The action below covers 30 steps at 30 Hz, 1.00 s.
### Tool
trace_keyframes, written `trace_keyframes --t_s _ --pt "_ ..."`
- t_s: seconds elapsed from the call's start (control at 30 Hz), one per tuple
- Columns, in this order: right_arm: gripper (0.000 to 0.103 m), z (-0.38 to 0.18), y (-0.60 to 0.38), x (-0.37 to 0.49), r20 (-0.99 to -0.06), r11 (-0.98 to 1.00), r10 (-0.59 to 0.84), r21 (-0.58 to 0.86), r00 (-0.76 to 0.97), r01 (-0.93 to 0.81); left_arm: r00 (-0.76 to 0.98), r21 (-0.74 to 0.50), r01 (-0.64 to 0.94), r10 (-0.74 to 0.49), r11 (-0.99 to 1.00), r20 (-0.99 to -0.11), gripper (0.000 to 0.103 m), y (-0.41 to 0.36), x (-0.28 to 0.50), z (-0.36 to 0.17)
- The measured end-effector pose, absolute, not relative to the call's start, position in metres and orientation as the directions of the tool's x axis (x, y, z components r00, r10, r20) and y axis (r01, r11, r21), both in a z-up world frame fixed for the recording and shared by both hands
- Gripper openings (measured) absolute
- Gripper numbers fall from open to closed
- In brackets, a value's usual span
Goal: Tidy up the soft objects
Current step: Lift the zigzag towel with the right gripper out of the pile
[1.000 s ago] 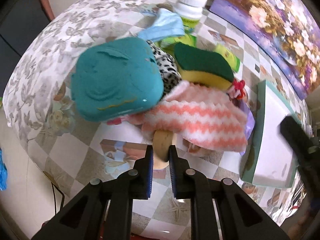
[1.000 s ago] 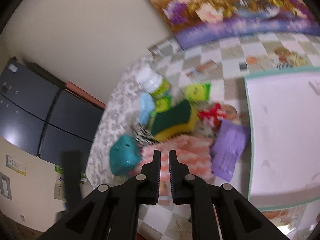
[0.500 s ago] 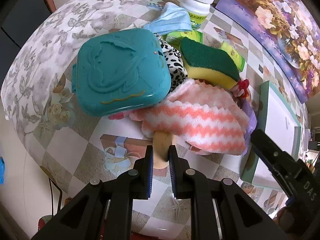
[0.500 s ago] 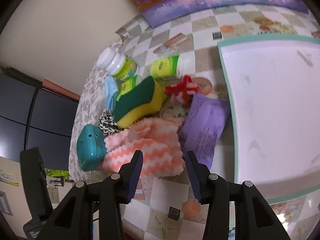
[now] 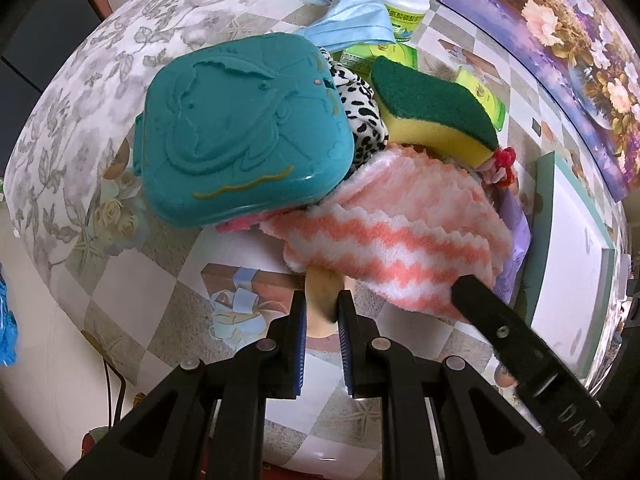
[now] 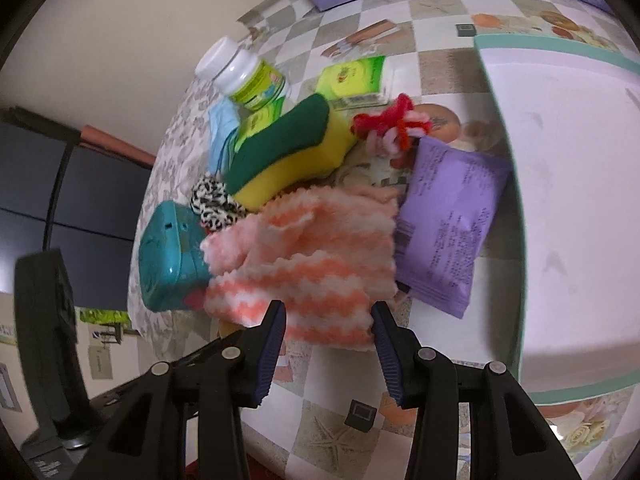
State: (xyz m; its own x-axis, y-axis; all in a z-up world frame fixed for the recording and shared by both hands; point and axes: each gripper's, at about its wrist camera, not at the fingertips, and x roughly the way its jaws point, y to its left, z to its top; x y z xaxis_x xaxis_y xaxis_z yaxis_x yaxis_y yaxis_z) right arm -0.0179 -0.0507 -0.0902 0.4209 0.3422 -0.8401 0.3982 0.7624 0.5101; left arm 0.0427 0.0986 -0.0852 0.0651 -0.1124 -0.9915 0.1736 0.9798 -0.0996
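A pink-and-white zigzag towel [image 5: 400, 236] [image 6: 312, 264] lies at the front of a heap on the table. My right gripper [image 6: 328, 314] is open, and the towel's near edge lies between its fingertips. One right finger [image 5: 500, 320] shows in the left wrist view against the towel's right end. My left gripper [image 5: 322, 312] points down, shut on a tan round piece [image 5: 320, 288] that pokes out from under the towel. Behind lie a yellow-green sponge [image 5: 432, 120] [image 6: 288, 148], a leopard scrunchie [image 5: 360, 116], a blue face mask [image 5: 352, 24] and a red yarn tie [image 6: 396, 126].
A hard teal case [image 5: 240, 132] [image 6: 168, 252] leans on the heap's left. A purple packet [image 6: 444, 224], green packets [image 6: 352, 78] and a white bottle [image 6: 244, 76] crowd the pile. A white tray with a teal rim [image 6: 560, 200] lies to the right. The table edge curves close by on the left.
My right gripper went from shut to open and came down over the towel's near edge. My left gripper sank a little and stayed shut on the tan piece.
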Motion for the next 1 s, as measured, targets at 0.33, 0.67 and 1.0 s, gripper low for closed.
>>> trace_keyframes --t_s 0.33,0.67,1.0 --pt "0.005 -0.084 -0.034 -0.011 -0.839 0.803 0.348 0.497 0.419 0.329 0.067 -0.099 0.173 -0.112 0.980 -0.991 0.016 0.095 0.042 -0.087" --pt "0.004 -0.074 -0.041 -0.013 -0.798 0.765 0.380 0.556 0.469 0.326 0.088 -0.134 0.177 -0.151 0.975 -0.985 0.016 0.099 0.041 -0.076" --pt "0.004 -0.052 -0.065 -0.024 -0.631 0.614 0.478 0.737 0.610 0.282 0.168 -0.206 0.180 -0.236 0.962 -0.957 0.015 0.115 0.035 -0.045"
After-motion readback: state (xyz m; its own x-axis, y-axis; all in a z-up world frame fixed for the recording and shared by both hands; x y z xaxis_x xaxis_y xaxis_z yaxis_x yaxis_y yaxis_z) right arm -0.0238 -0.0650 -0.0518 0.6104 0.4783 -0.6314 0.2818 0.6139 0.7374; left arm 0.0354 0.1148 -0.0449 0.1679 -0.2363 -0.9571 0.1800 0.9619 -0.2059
